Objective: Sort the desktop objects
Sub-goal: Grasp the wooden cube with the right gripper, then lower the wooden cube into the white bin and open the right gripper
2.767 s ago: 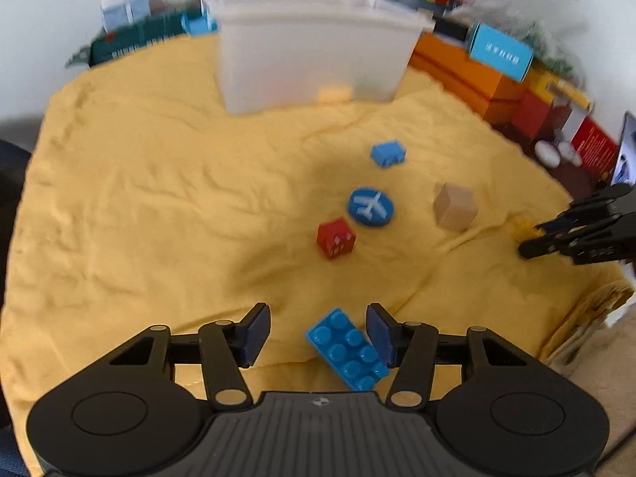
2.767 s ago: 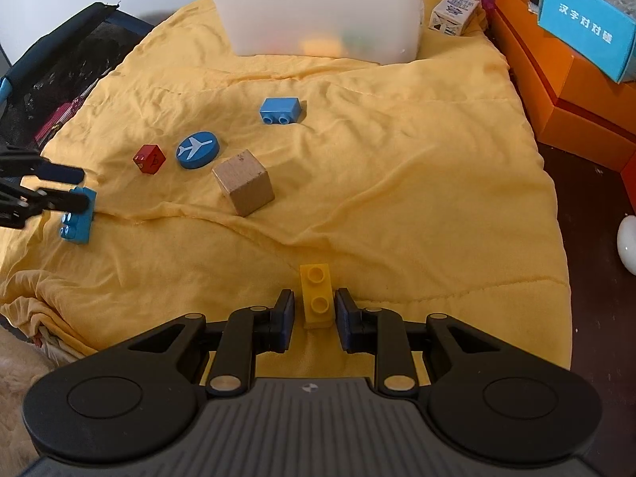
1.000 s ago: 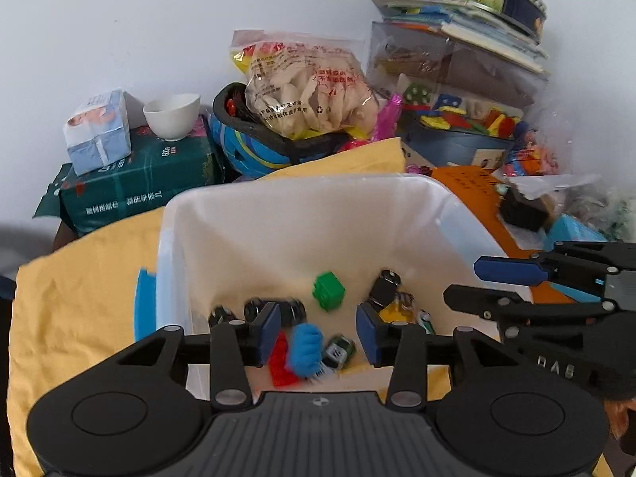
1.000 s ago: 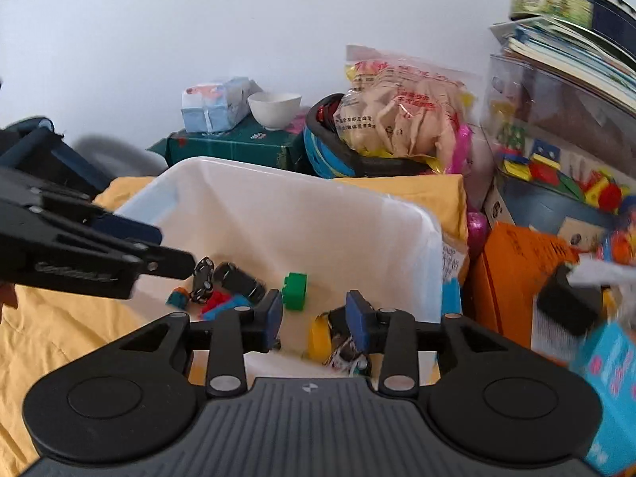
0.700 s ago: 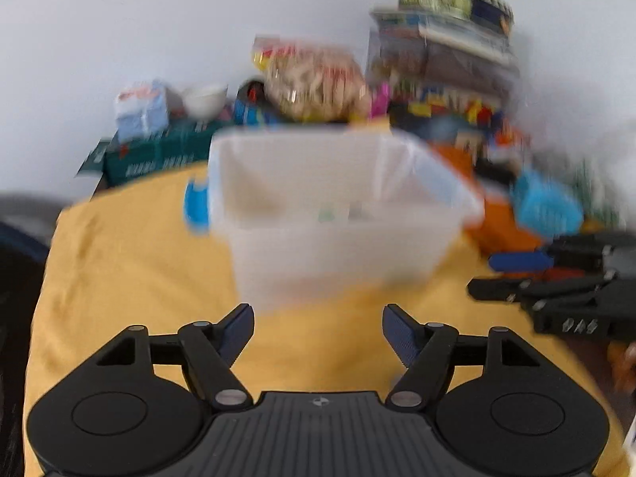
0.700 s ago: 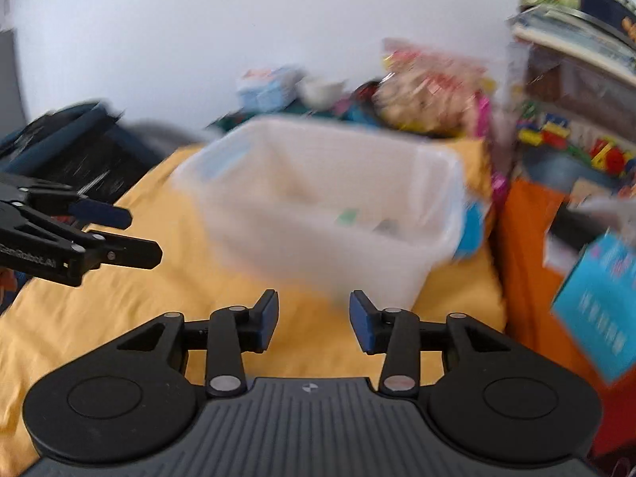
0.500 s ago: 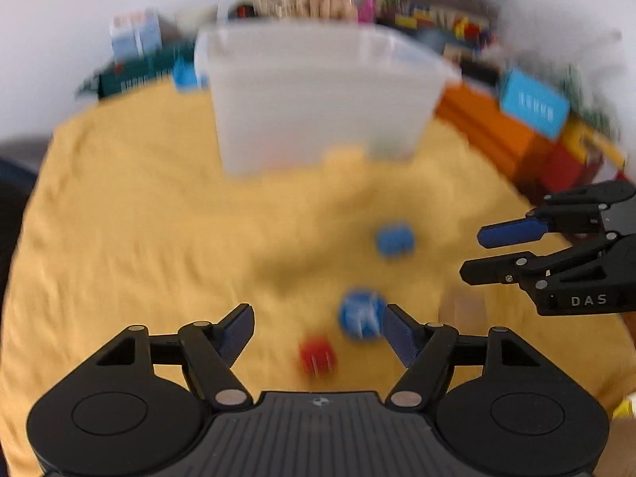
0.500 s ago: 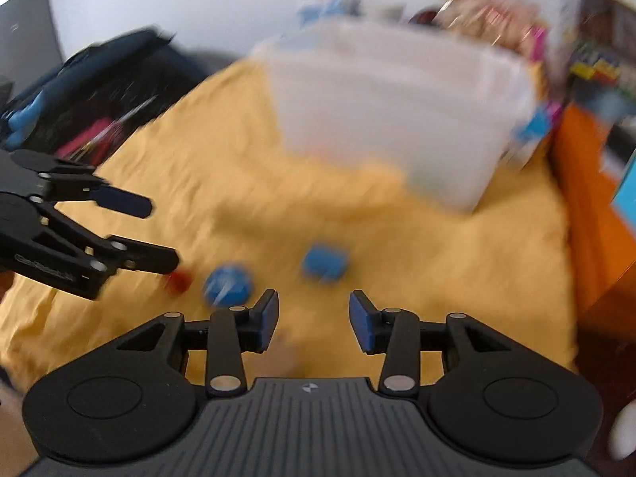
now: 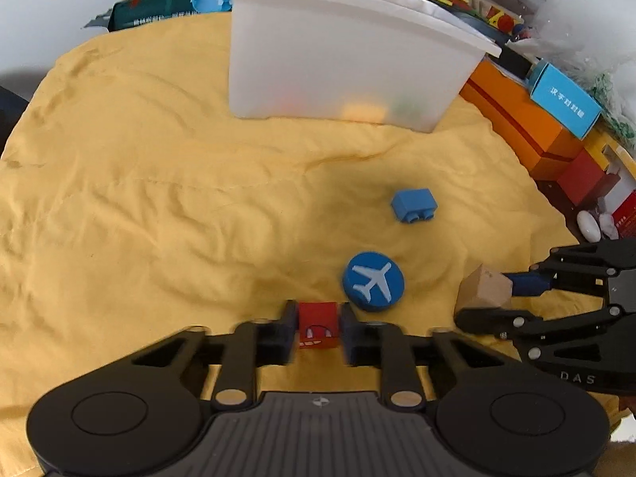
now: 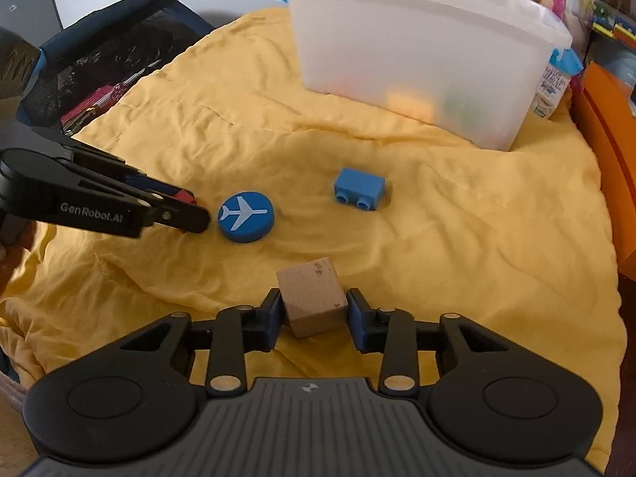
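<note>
A: Both grippers are over the white bin a second ago; now both are down at the yellow cloth (image 9: 159, 206). What is different?

B: The left gripper (image 9: 317, 328) has just snapped from wide apart to clamped on the red cube (image 9: 318, 324), its pads pressing both side faces. The right gripper (image 10: 314, 312) has been narrowing around the wooden cube (image 10: 312, 296): the left pad looks to touch it, but a thin gap shows at the right pad, so I judge it not yet gripped.

A: So the next round of sorting is under way?

B: I think so. Two pieces go next, and two are left: the blue disc (image 9: 373, 281) just beyond the left fingers and to their right, and the small blue brick (image 9: 413, 205) further ahead. The translucent bin (image 9: 346, 63) stands well beyond both.

A: How will they handle?

B: The red cube is glossy plastic, flat-faced, with white marks. The wooden one is bare, matte, and sits turned askew between the pads. The disc is flat and round with a white aeroplane; the brick lies on its side, studs toward the fingers. The cloth is soft and wrinkled.
</note>
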`<state>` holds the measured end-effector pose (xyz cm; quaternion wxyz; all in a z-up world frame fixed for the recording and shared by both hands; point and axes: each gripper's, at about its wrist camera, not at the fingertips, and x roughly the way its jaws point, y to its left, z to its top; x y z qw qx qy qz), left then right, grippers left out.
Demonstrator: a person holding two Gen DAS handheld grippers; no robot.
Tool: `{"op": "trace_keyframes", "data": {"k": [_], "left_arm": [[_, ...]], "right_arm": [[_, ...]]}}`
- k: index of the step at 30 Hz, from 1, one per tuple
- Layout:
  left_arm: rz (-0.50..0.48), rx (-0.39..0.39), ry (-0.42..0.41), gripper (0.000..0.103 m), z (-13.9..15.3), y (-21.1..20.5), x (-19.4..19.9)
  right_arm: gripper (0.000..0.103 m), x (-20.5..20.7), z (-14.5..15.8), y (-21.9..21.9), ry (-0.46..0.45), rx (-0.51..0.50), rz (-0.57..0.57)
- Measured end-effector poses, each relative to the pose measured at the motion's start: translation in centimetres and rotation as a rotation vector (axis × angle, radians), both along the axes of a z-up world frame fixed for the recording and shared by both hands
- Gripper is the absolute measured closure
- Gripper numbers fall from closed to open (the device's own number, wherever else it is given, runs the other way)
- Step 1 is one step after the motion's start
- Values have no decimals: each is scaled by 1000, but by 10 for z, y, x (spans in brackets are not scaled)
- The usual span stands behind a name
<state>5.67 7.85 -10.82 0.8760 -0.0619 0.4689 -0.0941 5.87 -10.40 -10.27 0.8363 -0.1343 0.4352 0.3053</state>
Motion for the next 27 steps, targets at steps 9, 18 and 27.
{"op": "trace_keyframes", "data": {"k": [9,18,27], "left_arm": [[-67,-48,-83,81,49,7,-4],[-130,53,-387,81,167,-17,110],[-62,45,-310,56,142,-33,155]], "right_arm": [[67,5,24,-6,-65,5,-36],[66,111,130,3,-346,88,-172],[58,137,125,2,-331,151,-245]]}}
